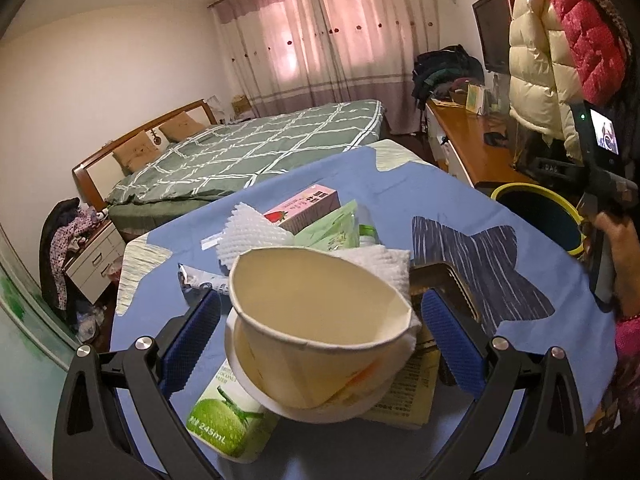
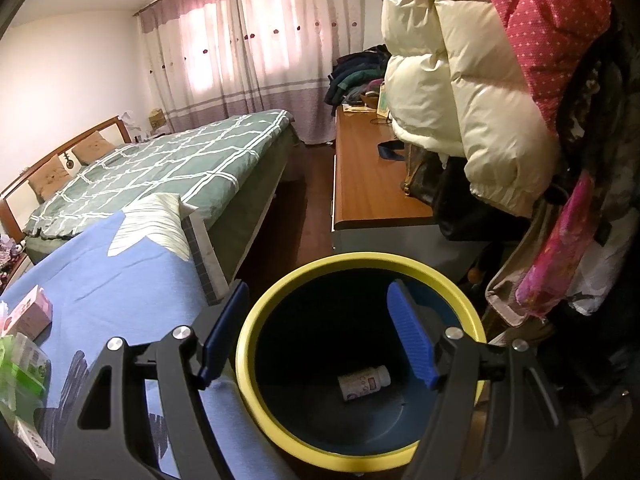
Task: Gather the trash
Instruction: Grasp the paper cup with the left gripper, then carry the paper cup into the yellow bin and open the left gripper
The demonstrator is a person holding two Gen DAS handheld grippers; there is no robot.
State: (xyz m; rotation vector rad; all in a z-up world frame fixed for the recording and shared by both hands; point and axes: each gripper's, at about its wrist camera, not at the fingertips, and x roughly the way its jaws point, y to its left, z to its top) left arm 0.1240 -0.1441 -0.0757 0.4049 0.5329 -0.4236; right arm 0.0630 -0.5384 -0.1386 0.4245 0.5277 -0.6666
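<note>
Bedroom surroundings frame both views: a bed [image 1: 256,148] with a green checked cover stands under pink curtains [image 1: 320,40], a wooden desk [image 2: 372,184] runs along the far side, and padded coats [image 2: 472,92] hang above it; nearer, a table under a blue cloth [image 1: 460,208] carries the litter. At the table's middle lies a heap: a crumpled paper cup [image 1: 316,320] tipped on its side inside a white bowl [image 1: 320,408], with white foam netting [image 1: 256,232] behind it, a pink strawberry carton [image 1: 308,208] and a green packet [image 1: 332,232] further back, a green coconut-water carton [image 1: 228,416] at the near edge, and a printed yellowish wrapper [image 1: 408,396] beside the bowl. The left gripper [image 1: 320,320] stands released, its blue pads [image 1: 192,340] wide on either side of the cup, apparently not touching it. Past the table's right edge sits a dark bin with a yellow rim [image 2: 256,392]; the right gripper [image 2: 320,340] hangs over its mouth, jaws spread and empty; a small white bottle [image 2: 364,382] lies on the bin's floor.
</note>
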